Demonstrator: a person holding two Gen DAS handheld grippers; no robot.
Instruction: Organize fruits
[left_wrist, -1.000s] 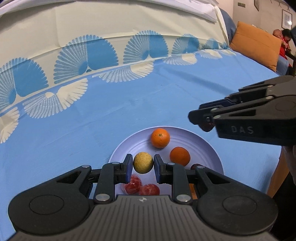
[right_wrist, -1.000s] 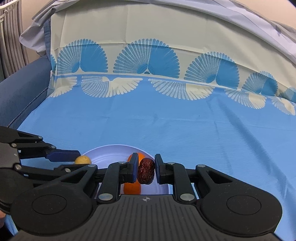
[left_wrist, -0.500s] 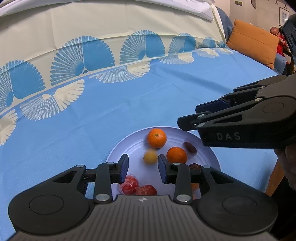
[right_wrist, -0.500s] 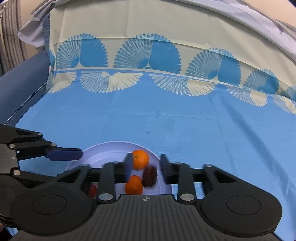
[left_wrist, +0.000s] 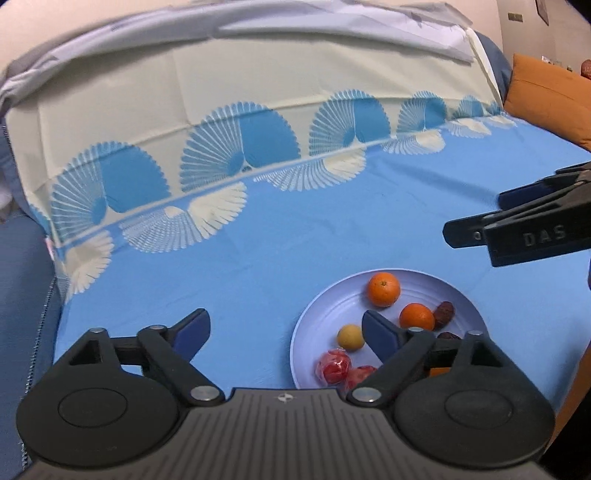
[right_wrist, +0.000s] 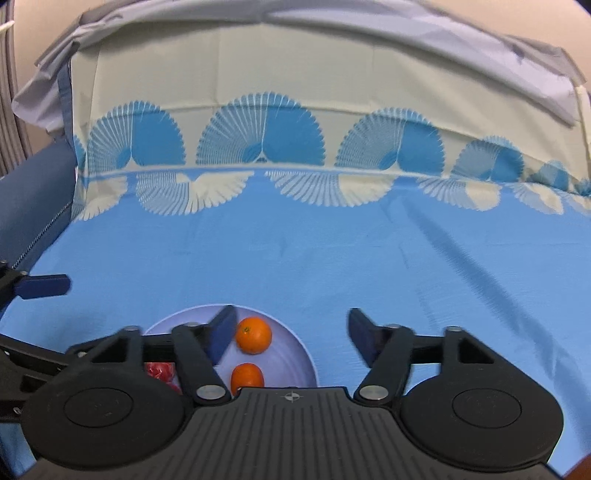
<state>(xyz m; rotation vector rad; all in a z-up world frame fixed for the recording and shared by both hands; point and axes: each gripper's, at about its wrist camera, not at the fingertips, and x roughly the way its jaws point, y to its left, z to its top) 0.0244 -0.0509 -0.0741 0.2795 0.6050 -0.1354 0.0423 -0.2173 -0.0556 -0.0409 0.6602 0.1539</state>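
Left wrist view: the left gripper (left_wrist: 282, 330) has its fingers spread wide with nothing between them, hovering over a blue bed sheet (left_wrist: 295, 229) printed with cream and blue fan shapes. The plate (left_wrist: 465, 295), pale lilac, sits on the sheet to the right of the gap between the fingers; the right-hand finger (left_wrist: 380, 334) overlaps its inner area. On the plate lie two oranges (left_wrist: 383, 289), one farther back and one nearer, a small yellow fruit (left_wrist: 350, 336) just left of that finger, two red wrapped fruits (left_wrist: 333, 365) at the near rim, and a dark brown date (left_wrist: 444, 312) touching the nearer orange. The right gripper (left_wrist: 472, 229) enters from the right edge, above the plate. An orange cushion (left_wrist: 546, 96) lies at the far right.

Right wrist view: the right gripper (right_wrist: 291, 334) also has its fingers spread apart and empty, held above the plate (right_wrist: 295, 354), whose right half shows with both oranges (right_wrist: 253, 335) on it. A blue finger tip of the left gripper (right_wrist: 44, 286) shows at the left edge.
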